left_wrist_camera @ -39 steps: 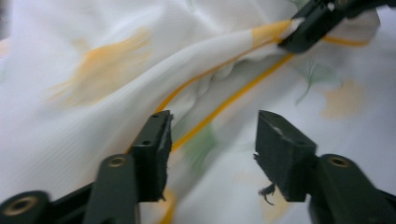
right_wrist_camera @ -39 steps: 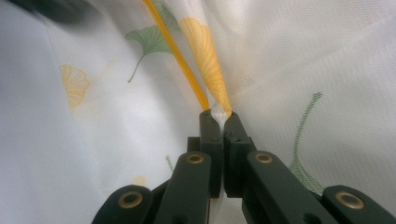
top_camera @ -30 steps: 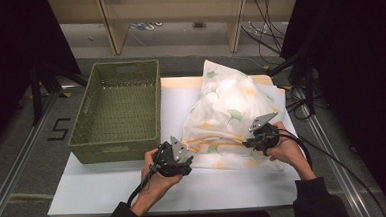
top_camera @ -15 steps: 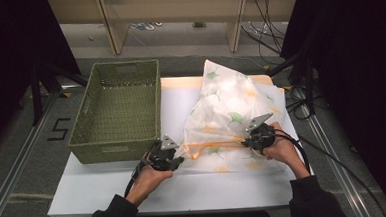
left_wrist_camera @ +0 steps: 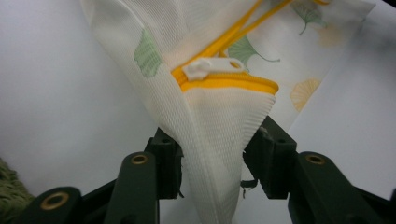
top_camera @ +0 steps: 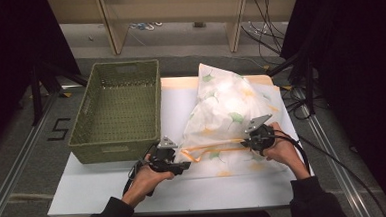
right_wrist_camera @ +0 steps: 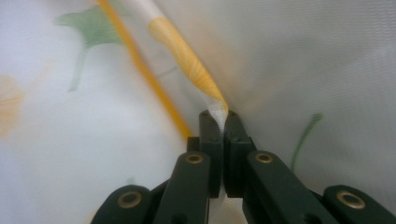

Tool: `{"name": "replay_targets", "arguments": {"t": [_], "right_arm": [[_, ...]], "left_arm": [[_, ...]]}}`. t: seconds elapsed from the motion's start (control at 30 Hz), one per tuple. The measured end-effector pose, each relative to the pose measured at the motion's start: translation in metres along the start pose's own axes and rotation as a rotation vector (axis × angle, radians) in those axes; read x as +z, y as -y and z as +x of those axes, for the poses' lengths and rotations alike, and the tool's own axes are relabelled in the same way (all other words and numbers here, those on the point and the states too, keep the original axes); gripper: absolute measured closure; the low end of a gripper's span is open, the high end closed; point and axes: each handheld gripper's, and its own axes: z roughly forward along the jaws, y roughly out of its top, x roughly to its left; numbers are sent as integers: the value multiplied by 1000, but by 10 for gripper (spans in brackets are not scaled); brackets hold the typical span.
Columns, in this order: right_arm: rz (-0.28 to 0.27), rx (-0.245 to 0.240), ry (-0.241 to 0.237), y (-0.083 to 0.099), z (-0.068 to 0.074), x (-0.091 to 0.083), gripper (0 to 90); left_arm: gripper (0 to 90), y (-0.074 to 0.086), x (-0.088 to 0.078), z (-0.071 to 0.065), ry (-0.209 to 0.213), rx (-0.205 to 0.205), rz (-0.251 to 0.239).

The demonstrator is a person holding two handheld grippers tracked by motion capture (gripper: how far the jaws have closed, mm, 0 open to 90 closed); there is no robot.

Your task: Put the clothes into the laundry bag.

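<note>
Lying across the right half of the white tabletop (top_camera: 110, 193), a white mesh laundry bag (top_camera: 226, 107) printed with green and yellow leaves is being worked at its near edge by two hand-held grippers. What the bag is holding cannot be made out through the fabric, and both forearms are being cut off by the bottom of the high view, where dark sleeves are showing.

The left hand-held gripper (top_camera: 176, 165) is lying low and nearly level just beside the bag's near left corner, the left hand (top_camera: 147, 178) wrapping its body from behind. In the left gripper view its jaws have just been opening and are standing apart, with the corner of the bag hanging loosely between them; whether the pads are still touching the cloth is hard to tell. Just beyond that corner the white zipper pull (left_wrist_camera: 210, 67) is sitting on the yellow zipper (left_wrist_camera: 233, 84).

The right hand-held gripper (top_camera: 245, 142) is pointing leftward at the bag's near right side, the right hand (top_camera: 282, 150) cupping it from the outside. In the right gripper view its jaws are pressing together on a pinch of the mesh (right_wrist_camera: 218, 112) beside the yellow zipper tape, the rest of the bag blurring behind.

A green woven basket (top_camera: 118, 110) is standing on the left of the tabletop, just beside the bag.
</note>
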Motion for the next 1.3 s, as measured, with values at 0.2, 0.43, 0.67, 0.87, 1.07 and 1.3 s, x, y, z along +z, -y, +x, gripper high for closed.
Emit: {"name": "replay_targets", "arguments": {"t": [0.2, 0.43, 0.67, 0.87, 1.07, 1.3], "right_arm": [[37, -29, -32, 4, 13, -1, 899], [24, -5, -24, 5, 13, 0, 868], [-29, 8, -2, -1, 15, -8, 717], [-57, 1, -12, -10, 25, -12, 636], [-72, -16, -23, -19, 35, -12, 578], [-120, -43, -65, -28, 44, -11, 548]], "left_arm": [[506, -4, -6, 1, 8, -56, -42], [445, -7, -17, 6, 21, -70, -37], [458, -2, -19, 12, -9, -54, 14], [453, 0, -15, 16, -16, -44, 43], [440, 5, -8, 28, -2, -105, 69], [472, 2, -3, 29, -12, -108, 54]]}}
